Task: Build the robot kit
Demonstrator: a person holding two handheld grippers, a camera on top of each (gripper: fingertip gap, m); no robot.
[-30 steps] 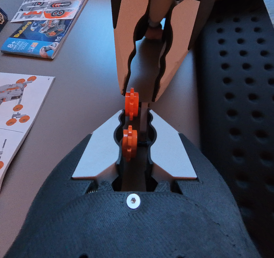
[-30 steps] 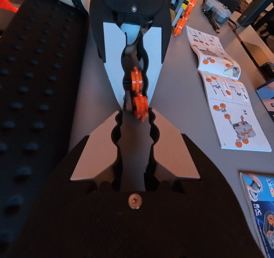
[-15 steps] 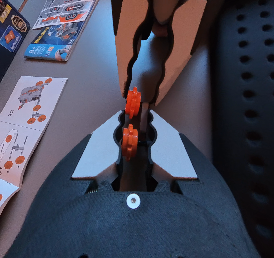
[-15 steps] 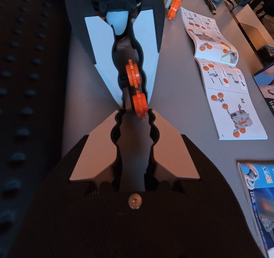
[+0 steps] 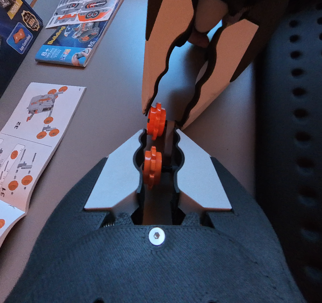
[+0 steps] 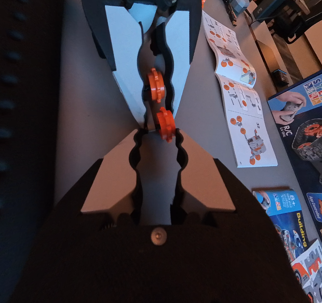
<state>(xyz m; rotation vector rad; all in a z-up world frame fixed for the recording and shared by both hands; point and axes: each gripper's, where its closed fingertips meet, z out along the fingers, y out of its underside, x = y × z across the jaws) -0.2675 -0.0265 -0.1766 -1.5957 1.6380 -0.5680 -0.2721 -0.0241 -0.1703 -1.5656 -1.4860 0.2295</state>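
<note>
The left tongs are clamped on a small toy-brick assembly: a grey beam that carries two orange gears on its one face. The nearer orange gear is seated deep between the fingers on a black pin. The farther orange gear stands just past the fingertips. The assembly is held in the air above the grey surface, with the beam on edge.

The right tongs are met tip to tip with the left ones. One of their fingertips is seen against the outer face of the farther gear and the other beside the end of the beam. Whether the tips press or merely touch cannot be told, and a clear gap is seen further back between the fingers.

On one side of the tongs, a dark perforated mat is laid close by along the surface. On the other side a strip of bare surface is left. Beyond it an open instruction booklet is spread, with a closed blue booklet under a sticker sheet. A dark blue box is set outside those. Grey and orange parts are gathered toward the surface's far edge in the right wrist view. Nothing is seen directly beneath the assembly.
</note>
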